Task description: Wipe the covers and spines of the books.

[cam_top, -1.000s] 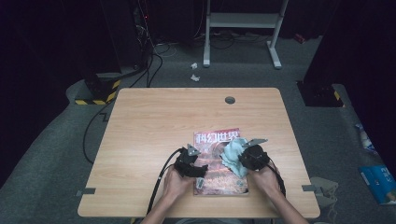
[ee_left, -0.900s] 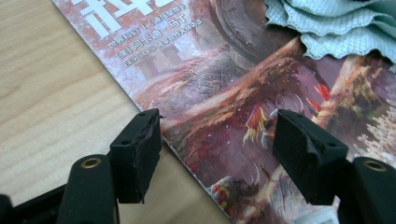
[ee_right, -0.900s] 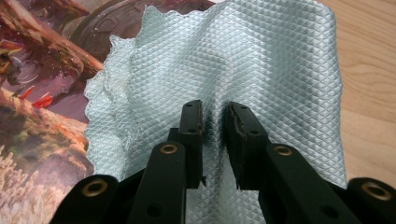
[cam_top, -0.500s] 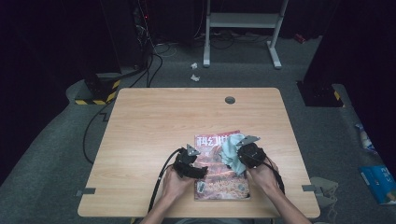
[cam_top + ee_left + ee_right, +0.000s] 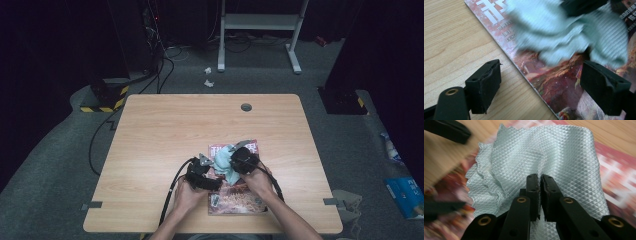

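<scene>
A red magazine (image 5: 235,195) lies flat near the table's front edge. A pale blue-green quilted cloth (image 5: 223,161) rests bunched on its upper part. My right gripper (image 5: 540,178) is shut on a fold of the cloth (image 5: 544,152), and in the high view this right gripper (image 5: 239,159) sits over the magazine. My left gripper (image 5: 540,82) is open, its jaws straddling the magazine's (image 5: 549,82) left edge just below the blurred cloth (image 5: 564,32). From above, the left gripper (image 5: 202,175) is beside the magazine's left edge.
The wooden table (image 5: 165,135) has a round cable hole (image 5: 246,107) at the back. Cables (image 5: 172,187) trail from the grippers over the front edge. A white frame (image 5: 260,30) stands on the floor behind, and boxes (image 5: 405,195) lie at the right.
My right gripper has dragged the cloth leftward across the magazine, toward the left gripper. The left gripper has stayed at the magazine's left edge.
</scene>
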`<move>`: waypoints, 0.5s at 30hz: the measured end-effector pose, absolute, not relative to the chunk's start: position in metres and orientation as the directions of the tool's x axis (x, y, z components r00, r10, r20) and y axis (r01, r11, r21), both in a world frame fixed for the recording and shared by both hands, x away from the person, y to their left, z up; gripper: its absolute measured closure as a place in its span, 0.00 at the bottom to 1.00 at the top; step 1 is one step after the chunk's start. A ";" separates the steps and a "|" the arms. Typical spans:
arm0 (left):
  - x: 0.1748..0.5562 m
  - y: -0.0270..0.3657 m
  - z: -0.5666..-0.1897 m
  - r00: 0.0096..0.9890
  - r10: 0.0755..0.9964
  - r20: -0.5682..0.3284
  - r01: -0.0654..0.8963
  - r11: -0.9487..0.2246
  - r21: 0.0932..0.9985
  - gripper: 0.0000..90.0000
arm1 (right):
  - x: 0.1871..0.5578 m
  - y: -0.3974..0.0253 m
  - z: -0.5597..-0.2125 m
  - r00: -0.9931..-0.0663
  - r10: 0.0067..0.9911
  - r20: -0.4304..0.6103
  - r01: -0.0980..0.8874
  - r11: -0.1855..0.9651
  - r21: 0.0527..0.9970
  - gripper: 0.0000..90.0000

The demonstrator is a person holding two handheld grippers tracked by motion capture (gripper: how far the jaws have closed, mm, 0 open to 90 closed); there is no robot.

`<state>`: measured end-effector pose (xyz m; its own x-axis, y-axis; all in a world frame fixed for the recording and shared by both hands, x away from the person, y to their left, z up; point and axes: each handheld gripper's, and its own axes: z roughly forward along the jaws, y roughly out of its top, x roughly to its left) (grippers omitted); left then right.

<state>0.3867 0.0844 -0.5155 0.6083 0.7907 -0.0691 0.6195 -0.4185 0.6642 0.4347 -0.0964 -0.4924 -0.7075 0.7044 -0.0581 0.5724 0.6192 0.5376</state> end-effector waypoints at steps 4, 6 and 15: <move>0.386 0.085 -0.515 0.606 0.792 -0.069 0.623 -0.419 0.661 0.18 | 0.433 -0.073 -0.493 -0.751 0.657 -0.073 0.526 0.660 0.537 0.93; 0.386 0.086 -0.515 0.603 0.794 -0.073 0.627 -0.416 0.659 0.17 | 0.434 -0.073 -0.493 -0.751 0.658 -0.060 0.532 0.655 0.536 0.94; 0.380 0.090 -0.517 0.592 0.802 -0.076 0.624 -0.397 0.673 0.17 | 0.441 -0.091 -0.492 -0.706 0.707 -0.044 0.585 0.617 0.526 0.94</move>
<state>0.3800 0.0902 -0.5171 0.5922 0.8022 -0.0758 0.6238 -0.3969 0.6734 0.4415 -0.0909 -0.4917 -0.7057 0.7072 -0.0441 0.5854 0.6170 0.5260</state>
